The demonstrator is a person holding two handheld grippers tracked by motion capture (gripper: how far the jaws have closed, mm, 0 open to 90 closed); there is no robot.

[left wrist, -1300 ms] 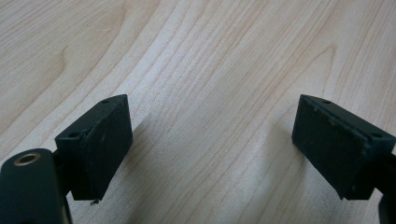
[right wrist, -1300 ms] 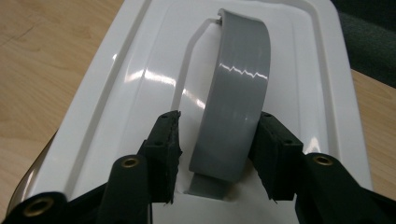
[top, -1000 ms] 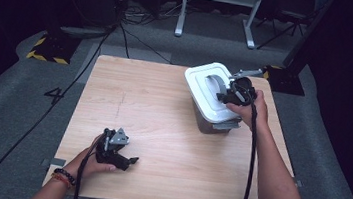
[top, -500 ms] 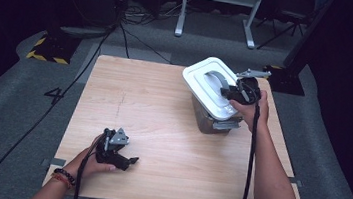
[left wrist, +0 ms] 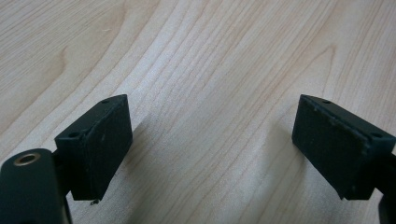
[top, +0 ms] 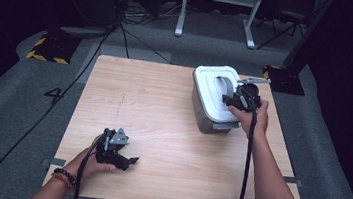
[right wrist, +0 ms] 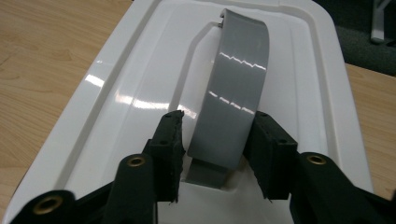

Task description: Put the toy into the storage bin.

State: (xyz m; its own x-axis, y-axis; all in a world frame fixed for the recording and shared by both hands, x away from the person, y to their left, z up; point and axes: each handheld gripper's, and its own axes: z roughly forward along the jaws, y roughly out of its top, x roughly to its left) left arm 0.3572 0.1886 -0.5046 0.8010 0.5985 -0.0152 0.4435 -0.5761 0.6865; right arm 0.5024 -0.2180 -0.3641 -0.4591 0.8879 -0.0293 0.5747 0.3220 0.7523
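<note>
From the high view, one wooden table (top: 171, 129) carries one box: a grey container (top: 202, 117) under a white lid (top: 210, 91), at the far right side. The right gripper (top: 232, 100) sits on that lid, while the left gripper (top: 125, 160) rests near the front edge, well apart from it. The right gripper view adds the lid's single grey handle (right wrist: 236, 88), arching upright between the two black jaws; these have just been opening, and a slim gap shows beside the left pad (right wrist: 172, 140). In the left gripper view the jaws stand spread over bare wood, holding nothing.
</note>
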